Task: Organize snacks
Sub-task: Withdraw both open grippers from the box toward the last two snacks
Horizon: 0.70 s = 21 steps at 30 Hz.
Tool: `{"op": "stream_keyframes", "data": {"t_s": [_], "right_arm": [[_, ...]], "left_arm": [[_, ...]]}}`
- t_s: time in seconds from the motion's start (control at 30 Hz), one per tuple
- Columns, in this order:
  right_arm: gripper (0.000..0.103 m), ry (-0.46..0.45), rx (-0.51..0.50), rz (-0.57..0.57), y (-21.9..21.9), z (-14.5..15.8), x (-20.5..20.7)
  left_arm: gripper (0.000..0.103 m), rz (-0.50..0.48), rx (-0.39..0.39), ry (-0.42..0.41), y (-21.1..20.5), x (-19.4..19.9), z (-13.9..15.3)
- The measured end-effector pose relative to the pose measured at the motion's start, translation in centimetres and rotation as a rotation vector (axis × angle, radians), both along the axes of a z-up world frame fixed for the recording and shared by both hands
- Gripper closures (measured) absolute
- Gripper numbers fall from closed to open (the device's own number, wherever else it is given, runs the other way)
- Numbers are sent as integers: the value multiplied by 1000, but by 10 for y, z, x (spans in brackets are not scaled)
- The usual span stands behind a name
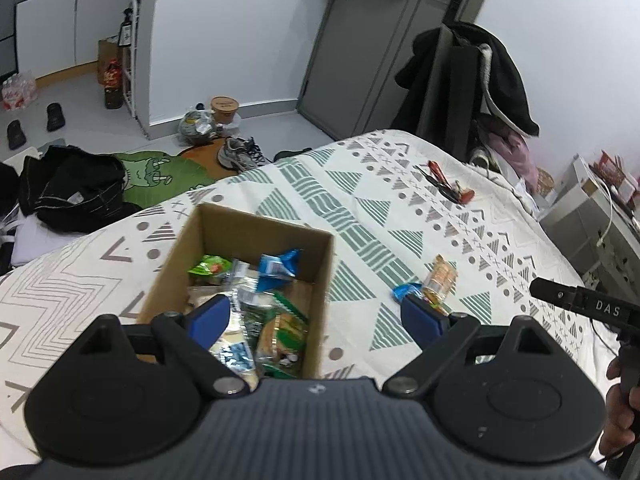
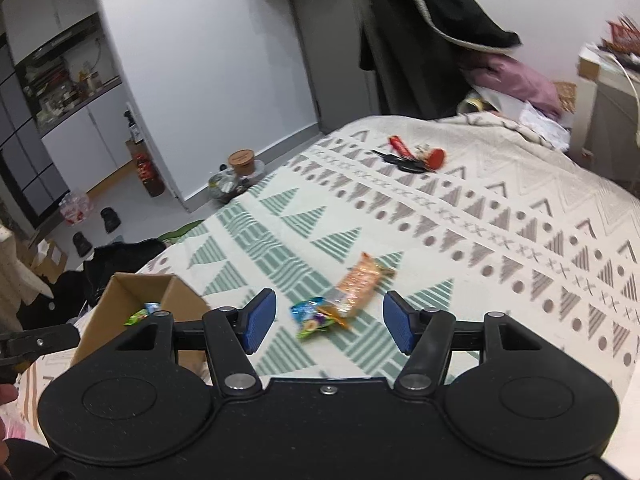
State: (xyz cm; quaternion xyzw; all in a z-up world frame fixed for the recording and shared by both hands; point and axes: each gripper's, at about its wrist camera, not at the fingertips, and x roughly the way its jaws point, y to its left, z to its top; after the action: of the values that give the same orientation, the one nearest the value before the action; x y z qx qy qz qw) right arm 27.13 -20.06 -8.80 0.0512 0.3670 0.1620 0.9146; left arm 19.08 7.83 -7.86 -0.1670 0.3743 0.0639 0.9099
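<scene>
A cardboard box (image 1: 260,232) stands on the patterned bedspread and holds several wrapped snacks in green, blue and clear packets. My left gripper (image 1: 316,320) hangs over the box's near right corner, open, with nothing between its blue pads. An orange snack bar (image 1: 440,280) and a small blue packet (image 1: 404,291) lie on the cloth right of the box. In the right wrist view the same orange bar (image 2: 358,280) and the blue-green packet (image 2: 314,316) lie just ahead of my right gripper (image 2: 330,322), which is open and empty. The box (image 2: 140,292) sits to its left.
Keys and small red items (image 2: 412,156) lie farther back on the bedspread (image 2: 500,220). Dark coats hang on a rack (image 1: 468,80) beyond the bed. Shoes, bags and a tub (image 1: 224,110) clutter the floor at the left. A desk unit (image 1: 592,216) stands at the right.
</scene>
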Motion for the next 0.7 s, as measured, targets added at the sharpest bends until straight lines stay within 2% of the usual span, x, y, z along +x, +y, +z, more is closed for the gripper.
{"op": "stream_keyframes", "data": {"t_s": [0.23, 0.33, 0.7], "right_arm": [[44, 46, 50, -40, -26, -22, 11], [40, 67, 63, -39, -32, -32, 17], [16, 79, 108, -25, -39, -50, 33]], "left_arm": [[11, -33, -8, -5, -26, 14, -9], [11, -39, 4, -11, -36, 21, -13], [12, -65, 2, 1, -72, 63, -36]]}}
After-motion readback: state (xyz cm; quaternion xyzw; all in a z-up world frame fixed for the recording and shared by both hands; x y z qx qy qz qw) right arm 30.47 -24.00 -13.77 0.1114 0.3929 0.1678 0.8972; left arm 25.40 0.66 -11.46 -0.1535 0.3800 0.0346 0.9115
